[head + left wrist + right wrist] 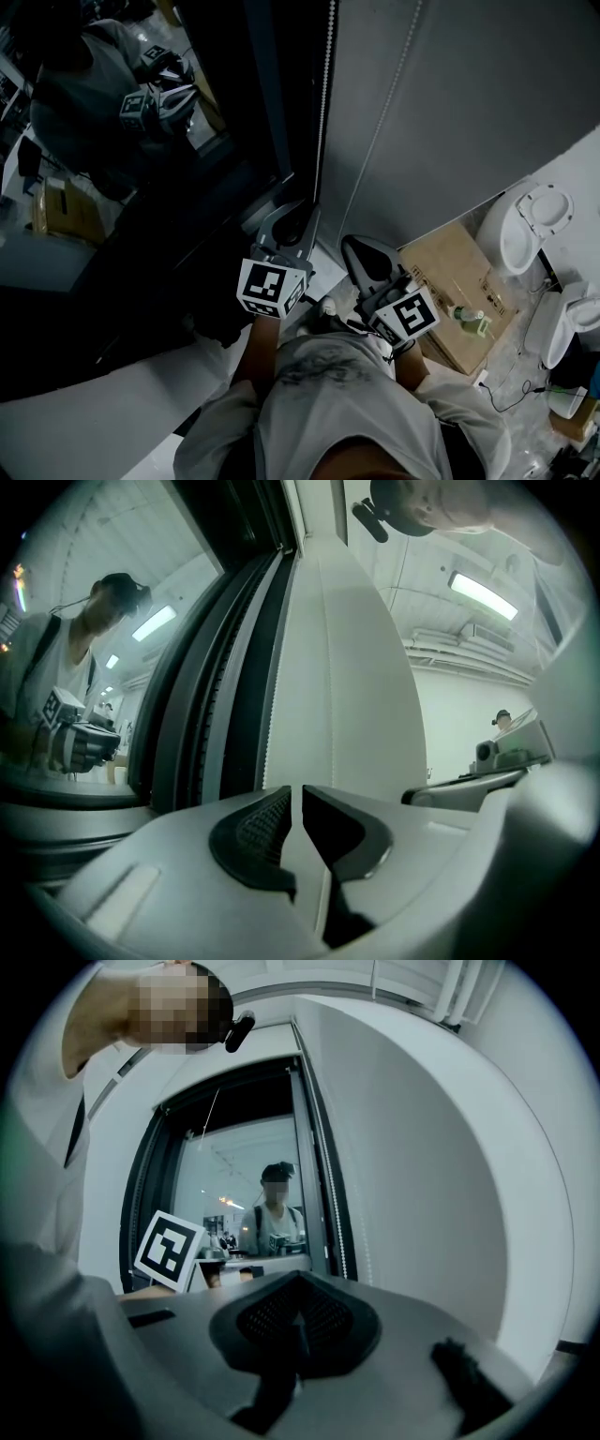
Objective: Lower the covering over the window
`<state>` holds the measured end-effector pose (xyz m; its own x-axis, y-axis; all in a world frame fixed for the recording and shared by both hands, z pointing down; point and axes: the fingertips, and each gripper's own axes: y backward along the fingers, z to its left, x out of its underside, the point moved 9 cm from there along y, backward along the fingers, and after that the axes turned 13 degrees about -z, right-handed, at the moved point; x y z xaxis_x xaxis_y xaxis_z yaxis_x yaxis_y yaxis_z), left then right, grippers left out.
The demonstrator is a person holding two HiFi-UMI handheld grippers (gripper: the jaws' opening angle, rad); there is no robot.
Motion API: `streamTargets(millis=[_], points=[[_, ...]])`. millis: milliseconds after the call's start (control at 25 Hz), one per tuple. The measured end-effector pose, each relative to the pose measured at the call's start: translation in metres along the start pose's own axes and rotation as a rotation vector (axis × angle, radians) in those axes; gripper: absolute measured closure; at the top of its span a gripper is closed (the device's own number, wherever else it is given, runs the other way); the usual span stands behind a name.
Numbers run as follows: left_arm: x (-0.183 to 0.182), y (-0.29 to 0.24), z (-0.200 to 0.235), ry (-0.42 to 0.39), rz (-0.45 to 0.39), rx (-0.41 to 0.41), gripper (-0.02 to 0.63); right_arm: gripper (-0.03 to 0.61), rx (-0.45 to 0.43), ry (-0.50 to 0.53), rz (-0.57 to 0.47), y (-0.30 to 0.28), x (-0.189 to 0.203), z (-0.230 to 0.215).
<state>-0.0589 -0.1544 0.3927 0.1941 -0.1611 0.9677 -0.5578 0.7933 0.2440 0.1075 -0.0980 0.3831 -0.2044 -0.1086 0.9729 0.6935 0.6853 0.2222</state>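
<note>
The left hand-held gripper (297, 795) gapes narrowly, empty; right hand-held gripper (298, 1297) clamped together, empty.

No text, label or number is legible anywhere.

In the head view the left gripper (296, 211) sits at frame centre, pointing toward the top edge, its 2 jaws a narrow slit apart with nothing pinched. Just right of it, the right gripper (356, 248) has its 2 jaws pressed together, empty. The left forearm (251, 356) and right forearm (410, 364) rise from the lower centre.
</note>
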Motion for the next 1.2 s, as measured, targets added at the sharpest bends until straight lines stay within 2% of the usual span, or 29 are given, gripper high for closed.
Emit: streamTargets(millis=[760,1200], points=[[0.014,-0.060,0.017,-0.070,0.021,0.005,0.500,0.561,0.023,-0.034,0.002,0.000,0.000,-0.022],[0.010,-0.073,0.020,-0.084,0.003,0.001,0.500,0.561,0.041,-0.051,-0.018,0.003,0.002,-0.021]])
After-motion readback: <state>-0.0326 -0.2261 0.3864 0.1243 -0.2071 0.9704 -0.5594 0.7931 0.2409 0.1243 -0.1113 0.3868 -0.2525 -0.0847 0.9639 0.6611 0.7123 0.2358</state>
